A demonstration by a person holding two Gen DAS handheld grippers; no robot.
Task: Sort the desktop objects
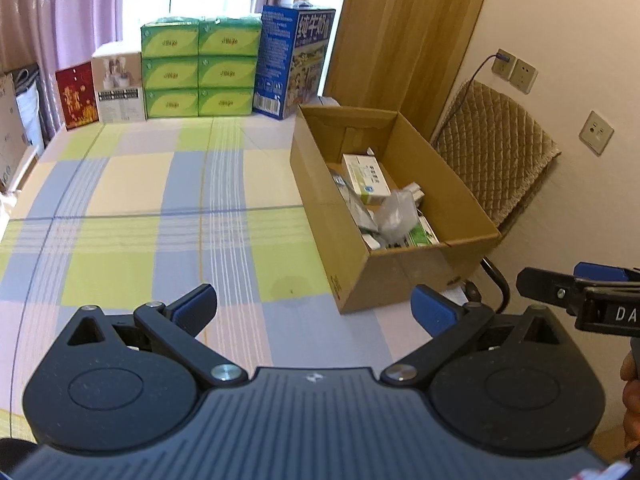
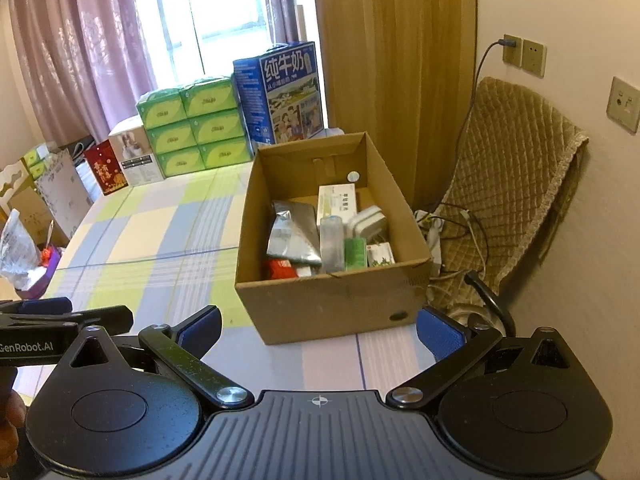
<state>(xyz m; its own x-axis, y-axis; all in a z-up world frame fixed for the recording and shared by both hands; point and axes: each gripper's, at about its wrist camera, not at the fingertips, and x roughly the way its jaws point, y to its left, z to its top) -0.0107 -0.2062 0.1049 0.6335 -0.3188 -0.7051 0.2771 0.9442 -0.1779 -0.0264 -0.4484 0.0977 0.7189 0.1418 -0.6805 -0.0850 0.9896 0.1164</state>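
Hovering empty with fingers spread wide, the left gripper (image 1: 314,308) and right gripper (image 2: 318,330) hang above a checked tablecloth (image 1: 152,216). Just ahead of the right gripper stands the open cardboard box (image 2: 320,300), holding small packets and cartons (image 2: 338,204). Green tissue boxes (image 1: 200,68) line the far edge.

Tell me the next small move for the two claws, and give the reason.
Probably draw both back and stop. The left claw and right claw are open and hold nothing, the checked tablecloth shows no loose items in front of them, and the small boxes and packets already lie inside the cardboard box. Nothing in view seems left to sort.
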